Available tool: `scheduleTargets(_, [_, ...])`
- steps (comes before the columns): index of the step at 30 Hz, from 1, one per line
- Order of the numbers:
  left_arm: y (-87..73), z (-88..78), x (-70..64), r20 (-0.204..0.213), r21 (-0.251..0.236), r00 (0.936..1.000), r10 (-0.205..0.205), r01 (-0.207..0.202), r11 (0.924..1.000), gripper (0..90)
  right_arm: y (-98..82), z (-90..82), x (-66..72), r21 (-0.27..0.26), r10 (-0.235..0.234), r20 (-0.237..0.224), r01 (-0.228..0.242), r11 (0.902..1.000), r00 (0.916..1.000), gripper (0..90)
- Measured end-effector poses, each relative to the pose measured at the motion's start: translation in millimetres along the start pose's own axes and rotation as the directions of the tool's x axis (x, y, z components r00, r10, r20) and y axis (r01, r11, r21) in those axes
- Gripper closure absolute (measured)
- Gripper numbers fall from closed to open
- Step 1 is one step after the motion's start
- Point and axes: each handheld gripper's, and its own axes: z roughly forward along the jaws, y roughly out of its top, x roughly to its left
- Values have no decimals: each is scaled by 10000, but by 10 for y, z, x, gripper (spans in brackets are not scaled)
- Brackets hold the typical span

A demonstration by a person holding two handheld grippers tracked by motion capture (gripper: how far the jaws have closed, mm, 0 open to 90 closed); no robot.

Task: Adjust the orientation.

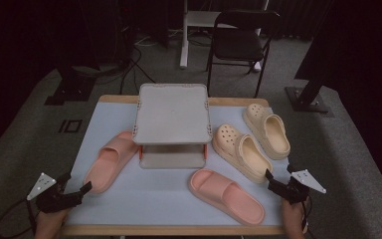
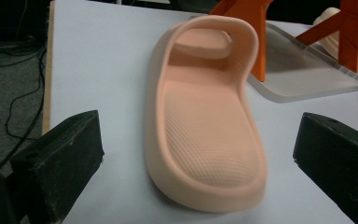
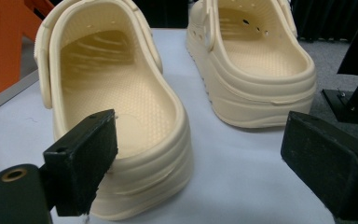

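High view: you've got both claws low at the near edge of the desk (image 1: 104, 107), left claw (image 1: 74, 193) at the near-left corner, right claw (image 1: 277, 185) near the near-right corner. Both released, jaws wide, nothing between the pads.

Left gripper view: your left claw points along the pink slide (image 2: 205, 126), heel end closest, jaws either side of it but apart from it. On the desk this slide (image 1: 110, 160) lies along the left side, toe tucked beside the grey two-tier rack (image 1: 173, 113). Second pink slide (image 1: 226, 194) lies at the near edge, right of centre.

Right gripper view: your right claw faces the heel of the nearer cream clog (image 3: 116, 116); one jaw sits just in front of the heel rim, can't tell if it touches. Other cream clog (image 3: 256, 60) is behind it, toward the far-right corner.

Handling, my read: all four look like moulded foam, so light, springy, a bit squashy, not fragile. Soles are textured, so probably not slick. Slide: pinch the side wall at the heel or the strap across the top; the sole is likely too wide flat-on. Clog: take the heel rim or side wall, one jaw inside, one outside. A soft wall may fold under a hard squeeze, so grip low where it's thicker.
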Motion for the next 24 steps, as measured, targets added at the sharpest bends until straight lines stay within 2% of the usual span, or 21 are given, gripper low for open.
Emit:
scheduleTargets(4, [4, 17, 33, -108, 9, 9999, -14, 14, 10000, 16, 1, -3, -2, -53, 13, -28, -13, 10000, 10000, 103])
scheduleTargets(5, [15, 39, 76, -243, 132, 9997, -29, 32, 9999, 16, -1, -9, -20, -107, 215, -58, -215, 9997, 9998, 103])
scheduleTargets(9, [34, 54, 112, -261, 156, 9996, -52, 56, 9999, 16, 0, -15, -29, -149, 307, -30, -307, 9994, 9995, 103])
scheduleTargets(10, [53, 67, 138, -146, 143, 9998, -121, 123, 9998, 16, -1, -20, -30, -161, 301, -28, -302, 9994, 9995, 103])
scheduleTargets(17, [123, 152, 217, -15, 198, 9998, -183, 183, 9996, 16, -2, -16, -48, -162, 496, -45, -497, 9986, 9988, 103])
scheduleTargets(24, [251, 283, 254, 170, 395, 9998, 64, -70, 9992, 17, -2, -3, -33, -69, 334, -33, -334, 9994, 9994, 103])
